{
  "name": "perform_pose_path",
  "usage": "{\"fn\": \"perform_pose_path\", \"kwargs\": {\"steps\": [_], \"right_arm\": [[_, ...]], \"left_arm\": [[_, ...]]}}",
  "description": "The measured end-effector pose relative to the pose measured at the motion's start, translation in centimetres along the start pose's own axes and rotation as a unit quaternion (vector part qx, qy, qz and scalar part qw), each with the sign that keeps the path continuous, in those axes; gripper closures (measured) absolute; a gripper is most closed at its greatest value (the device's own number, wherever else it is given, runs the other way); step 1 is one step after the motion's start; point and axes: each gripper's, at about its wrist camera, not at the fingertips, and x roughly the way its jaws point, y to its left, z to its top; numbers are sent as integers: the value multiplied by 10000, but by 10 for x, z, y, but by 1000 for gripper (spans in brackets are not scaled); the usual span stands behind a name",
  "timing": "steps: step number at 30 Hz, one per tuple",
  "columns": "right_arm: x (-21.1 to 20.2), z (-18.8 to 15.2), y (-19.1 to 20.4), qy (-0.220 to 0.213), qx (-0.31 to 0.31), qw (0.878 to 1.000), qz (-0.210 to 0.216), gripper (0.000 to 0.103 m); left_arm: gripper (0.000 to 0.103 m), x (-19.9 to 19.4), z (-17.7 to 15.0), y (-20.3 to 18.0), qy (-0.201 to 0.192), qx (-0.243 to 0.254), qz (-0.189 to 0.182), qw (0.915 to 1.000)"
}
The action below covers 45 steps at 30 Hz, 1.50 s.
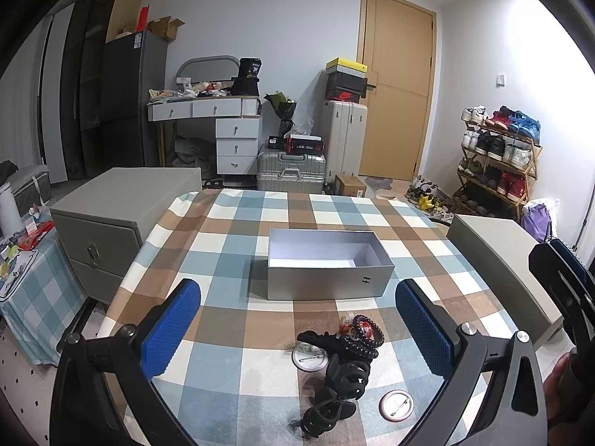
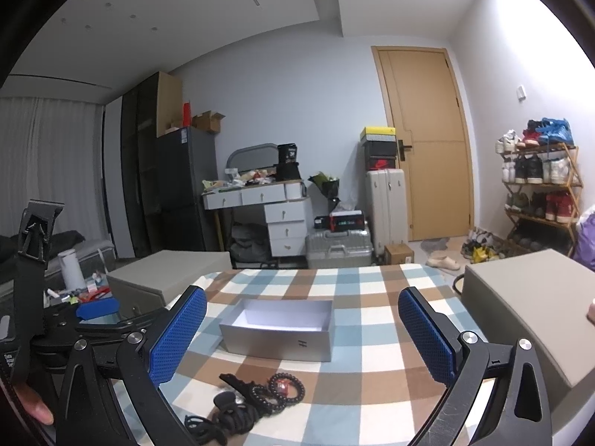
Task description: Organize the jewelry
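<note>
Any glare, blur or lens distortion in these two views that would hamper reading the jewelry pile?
Left wrist: heavy fisheye bending, blown-out wall at upper right, yet the jewelry pile and silver box stay sharp. Right wrist: same bending and corner glare; the pile sits low, partly cut by the frame edge.

Table, checked cloth (image 1: 230, 230) | open silver box (image 1: 327, 282) | black hair accessories, bracelets (image 1: 346, 356) | two round badges (image 1: 396, 405)
</note>
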Motion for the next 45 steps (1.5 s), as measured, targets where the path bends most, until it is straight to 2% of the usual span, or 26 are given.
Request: {"fn": "perform_pose_path", "kwargs": {"steps": [22, 26, 32, 37, 40, 45], "right_arm": [[8, -1, 2, 135, 2, 9999, -94, 0], [10, -2, -2, 184, 34, 9998, -117, 0], [14, -9, -4, 298, 42, 9994, -173, 0], [17, -14, -6, 368, 24, 9991, -205, 0], [18, -17, -7, 433, 46, 9989, -199, 0], [21, -23, -8, 533, 40, 9983, -225, 0]], "left_arm": [[1, 5, -3, -2, 133, 32, -76, 9999], [1, 13, -10, 0, 407, 22, -297, 9987], [1, 28, -32, 3, 1014, 123, -741, 9920], [1, 33, -52, 2, 1389, 284, -992, 9849], [1, 38, -62, 0, 1700, 359, -1227, 9771], [3, 42, -72, 3, 1916, 341, -1401, 9708]]}}
